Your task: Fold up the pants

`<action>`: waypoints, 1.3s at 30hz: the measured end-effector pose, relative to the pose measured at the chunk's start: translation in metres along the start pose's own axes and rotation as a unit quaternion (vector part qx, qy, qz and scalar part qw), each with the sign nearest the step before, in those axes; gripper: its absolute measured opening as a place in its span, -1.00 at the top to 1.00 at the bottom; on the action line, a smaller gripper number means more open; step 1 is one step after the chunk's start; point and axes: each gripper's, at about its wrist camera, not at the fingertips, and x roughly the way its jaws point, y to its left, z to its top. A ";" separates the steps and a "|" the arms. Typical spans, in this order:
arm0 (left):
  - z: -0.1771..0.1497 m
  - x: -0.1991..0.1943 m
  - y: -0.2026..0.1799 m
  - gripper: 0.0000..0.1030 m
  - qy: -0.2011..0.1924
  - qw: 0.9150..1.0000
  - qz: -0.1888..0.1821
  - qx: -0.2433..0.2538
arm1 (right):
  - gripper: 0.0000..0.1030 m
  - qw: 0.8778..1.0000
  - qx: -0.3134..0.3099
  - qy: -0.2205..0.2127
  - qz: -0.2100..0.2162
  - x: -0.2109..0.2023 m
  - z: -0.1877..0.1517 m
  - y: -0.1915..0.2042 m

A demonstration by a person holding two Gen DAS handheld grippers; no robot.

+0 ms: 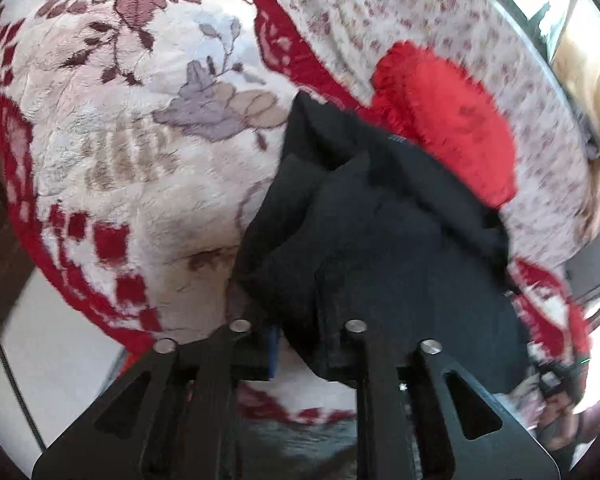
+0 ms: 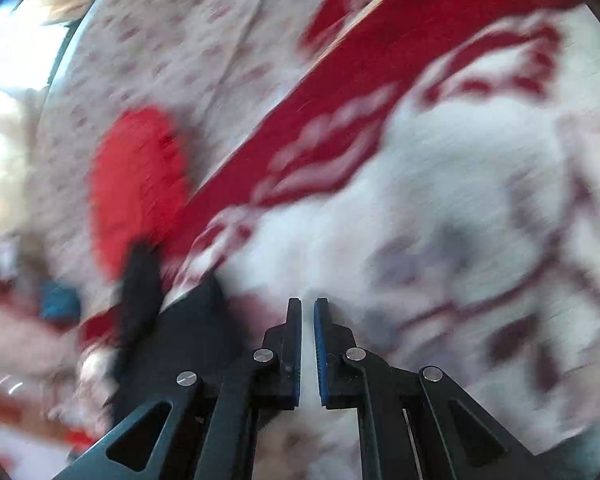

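Note:
The black pants (image 1: 380,232) hang bunched in front of my left gripper (image 1: 300,344), which is shut on the cloth; the fabric drapes over and hides its fingertips. The pants are lifted above a fluffy white and red flowered blanket (image 1: 140,160). In the right wrist view, which is blurred by motion, my right gripper (image 2: 308,308) is nearly shut with a narrow gap and holds nothing. The pants (image 2: 172,328) show at its lower left, apart from its fingers.
A round bright red fluffy cushion (image 1: 452,120) lies on a pale flowered sheet (image 1: 380,12) behind the pants; it also shows in the right wrist view (image 2: 140,184). A white floor (image 1: 52,344) shows at the lower left past the blanket's edge.

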 end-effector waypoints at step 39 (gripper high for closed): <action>0.204 0.092 0.002 -0.31 0.103 0.991 -0.039 -0.079 | 0.93 0.956 -0.273 -0.078 0.073 0.059 0.008 0.204</action>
